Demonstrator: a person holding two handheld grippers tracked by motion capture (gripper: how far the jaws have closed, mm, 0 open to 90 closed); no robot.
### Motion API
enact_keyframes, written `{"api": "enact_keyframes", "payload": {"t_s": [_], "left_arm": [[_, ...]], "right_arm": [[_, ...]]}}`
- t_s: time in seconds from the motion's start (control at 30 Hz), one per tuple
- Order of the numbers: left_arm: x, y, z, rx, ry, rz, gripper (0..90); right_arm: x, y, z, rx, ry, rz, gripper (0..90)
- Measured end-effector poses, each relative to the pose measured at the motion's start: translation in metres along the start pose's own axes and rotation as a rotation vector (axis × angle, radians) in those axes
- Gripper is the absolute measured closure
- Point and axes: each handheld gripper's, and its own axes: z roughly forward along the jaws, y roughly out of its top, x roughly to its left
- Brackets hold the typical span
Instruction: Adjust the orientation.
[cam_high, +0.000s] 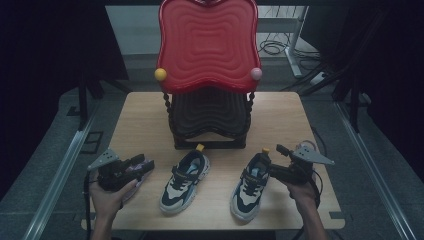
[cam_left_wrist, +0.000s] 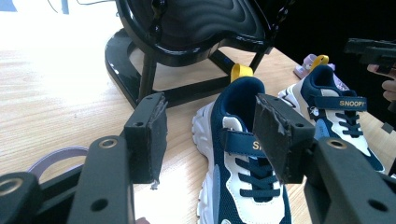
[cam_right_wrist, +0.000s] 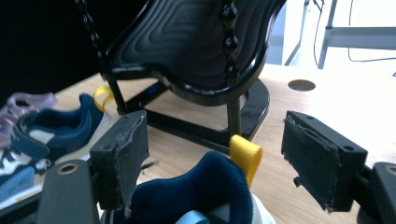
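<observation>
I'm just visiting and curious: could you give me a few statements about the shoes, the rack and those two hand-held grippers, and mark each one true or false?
1. Two shoes lie on the table in front of the rack. True: the left shoe and the right shoe lie side by side.
2. The right hand-held gripper is clamped on a shoe. False: its jaws stand open on either side of the right shoe's heel.
3. The rack's top shelf is red. True.
4. A shoe already sits on the rack's lower shelf. False: that shelf is bare.
5. The left hand-held gripper holds the left shoe. False: its jaws are open, with nothing between them.
</observation>
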Motion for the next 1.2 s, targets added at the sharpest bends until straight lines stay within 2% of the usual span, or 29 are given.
{"api": "enact_keyframes", "payload": {"t_s": [0.13,0.23,0.27,0.43,0.47,0.5,0.53,0.6,0.67,0.77,0.83,0.97,1.13,1.2], "left_arm": [[-0.001,0.0,-0.001,-0.002,0.013,0.001,44.7],[-0.001,-0.001,0.001,-0.007,0.005,-0.017,44.8],[-0.003,-0.001,0.004,-0.002,0.028,-0.014,44.9],[-0.01,0.001,0.009,0.009,0.055,-0.005,46.8],[-0.014,0.001,0.01,0.015,0.075,-0.022,47.1],[-0.014,0.001,0.01,0.015,0.075,-0.022,47.7],[-0.018,0.002,0.01,0.01,0.067,-0.044,48.2],[-0.023,0.003,0.014,0.027,0.052,-0.039,50.0],[-0.024,0.004,0.016,0.04,0.054,-0.03,51.9],[-0.029,0.008,0.021,0.055,0.044,-0.017,56.4],[-0.029,0.01,0.021,0.056,0.044,-0.013,60.9],[-0.028,0.016,0.018,0.065,0.042,0.028,68.3],[-0.026,0.02,0.015,0.074,0.044,0.041,74.7],[-0.027,0.021,0.01,0.078,0.051,0.052,81.2]], "right_arm": [[-0.005,-0.002,-0.005,-0.057,-0.009,0.057,23.3],[-0.014,-0.004,-0.01,-0.069,0.025,0.129,26.7],[-0.016,-0.005,-0.011,-0.066,0.031,0.133,26.6],[-0.019,-0.007,-0.011,-0.03,0.032,0.118,26.0],[-0.02,-0.008,-0.013,0.006,0.056,0.125,25.3],[-0.02,-0.008,-0.013,0.006,0.056,0.125,25.3],[-0.024,-0.006,-0.02,0.003,0.095,0.124,27.1],[-0.028,-0.005,-0.027,-0.016,0.102,0.133,28.1],[-0.029,-0.006,-0.029,-0.019,0.101,0.132,28.4],[-0.029,-0.007,-0.029,0.005,0.098,0.114,28.7],[-0.028,-0.007,-0.028,0.01,0.094,0.11,28.7],[-0.025,-0.008,-0.027,0.018,0.075,0.099,30.1],[-0.023,-0.013,-0.023,0.047,0.059,0.105,30.4],[-0.021,-0.014,-0.023,0.058,0.056,0.098,30.4]]}}
